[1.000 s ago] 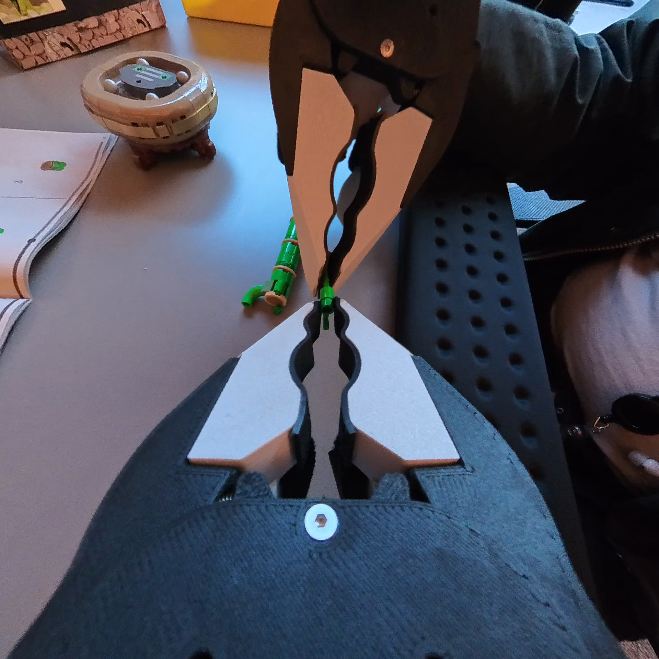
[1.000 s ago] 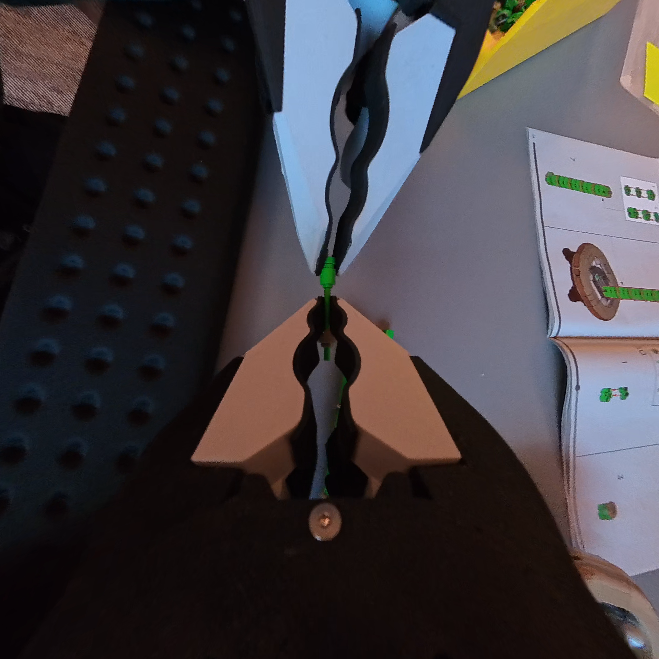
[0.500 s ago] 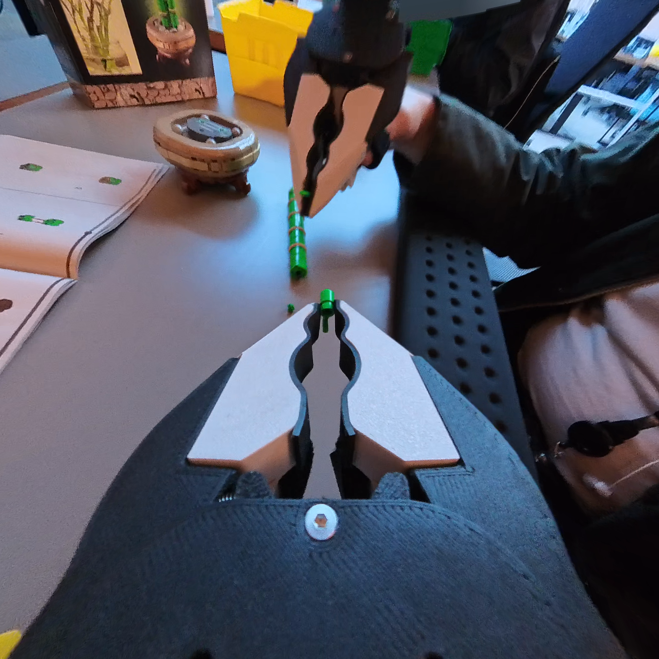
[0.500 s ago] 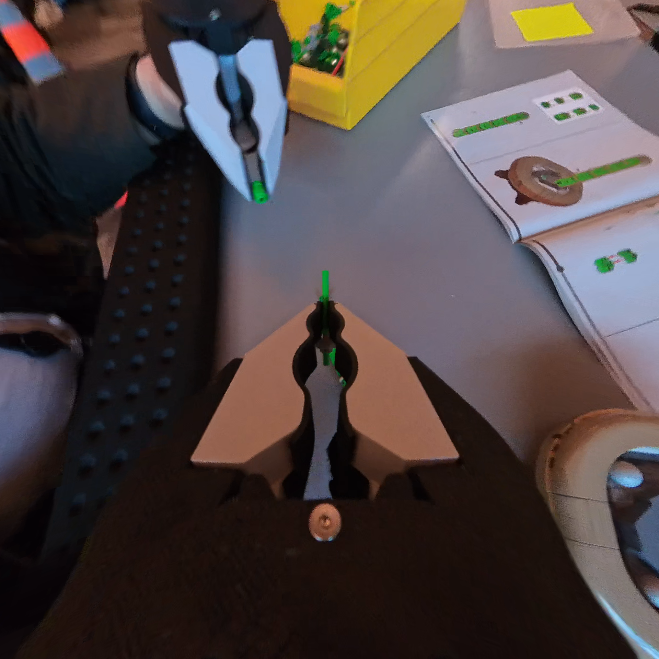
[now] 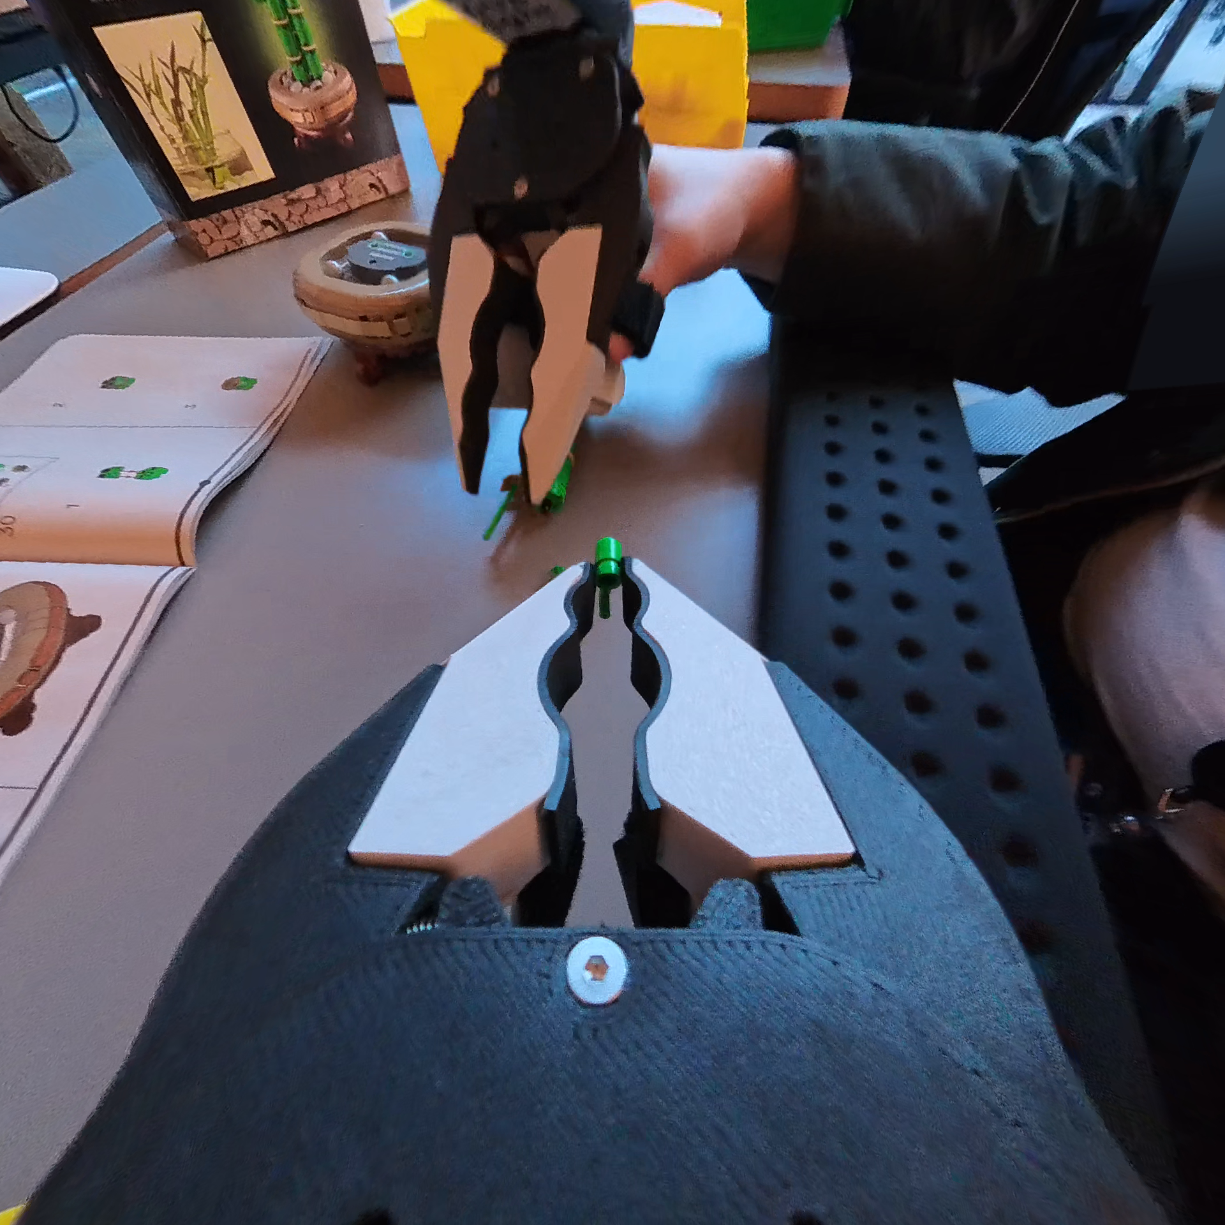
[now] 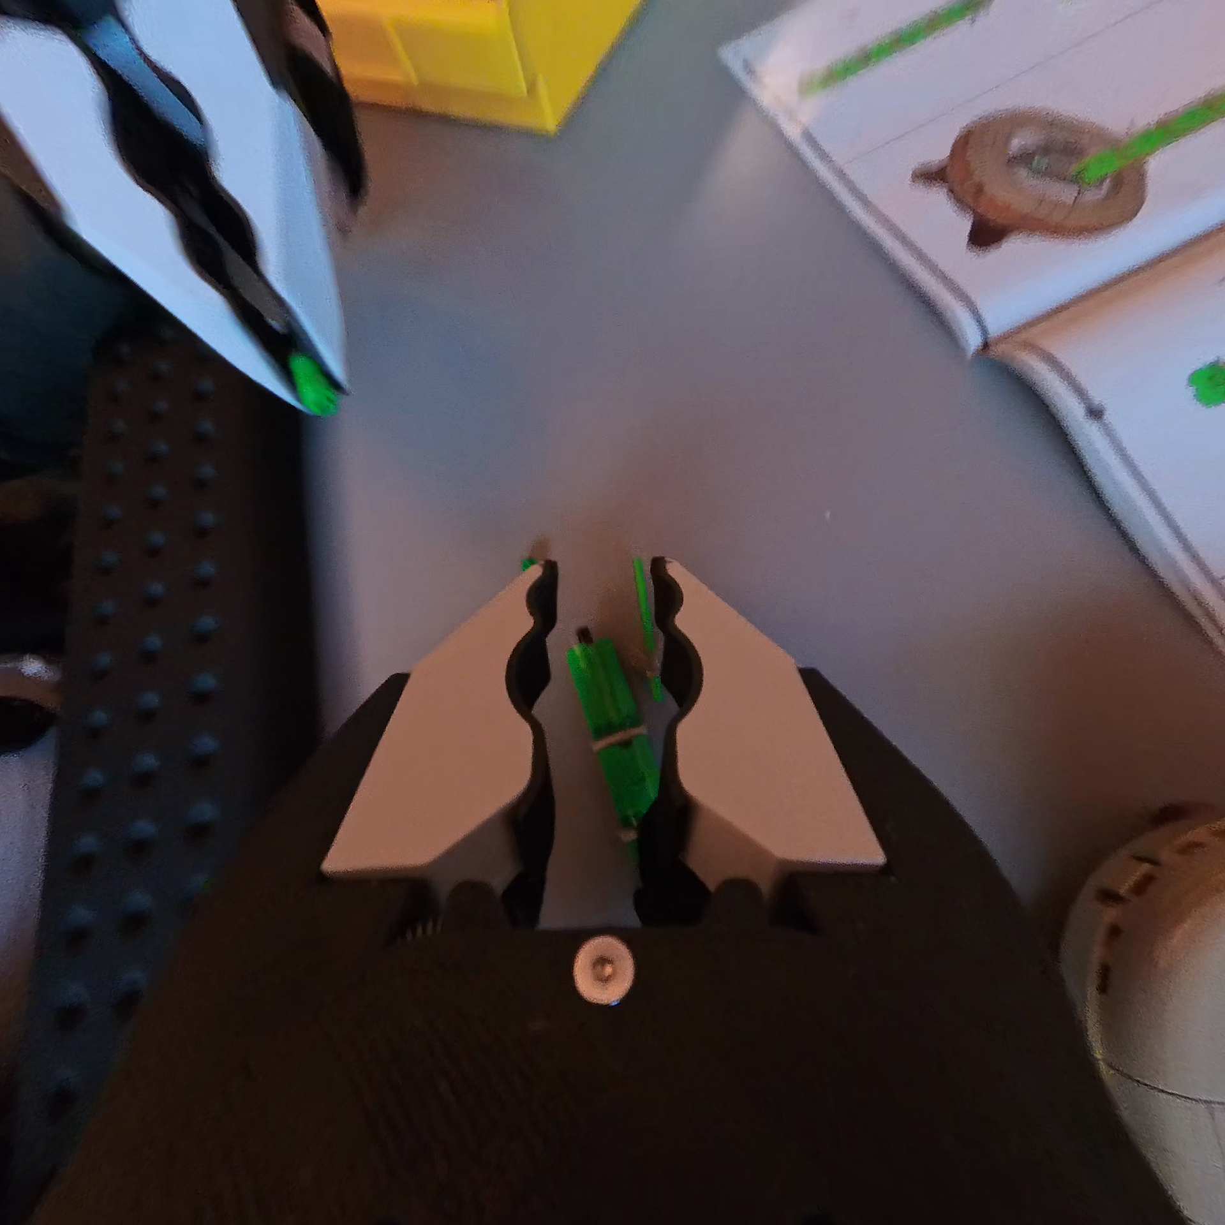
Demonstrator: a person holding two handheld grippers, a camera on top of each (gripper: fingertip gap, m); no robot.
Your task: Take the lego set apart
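Now left gripper (image 5: 604, 571) pinches green stud (image 5: 607, 555) at fingertips. Right gripper (image 6: 603, 563) spread wide above stalk (image 6: 613, 722) on table (image 6: 530, 411); thin rod (image 6: 641, 600) beside stalk.

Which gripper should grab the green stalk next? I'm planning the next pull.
Probably the right gripper: it is open, with the green stalk lying between its fingers. The left gripper is shut on a small green piece.

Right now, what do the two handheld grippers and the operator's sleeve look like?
Both the left gripper and the right gripper have black ribbed printed bodies, a silver hex screw, and pale wedge-shaped fingers edged with wavy black pads. The person's sleeve is dark.
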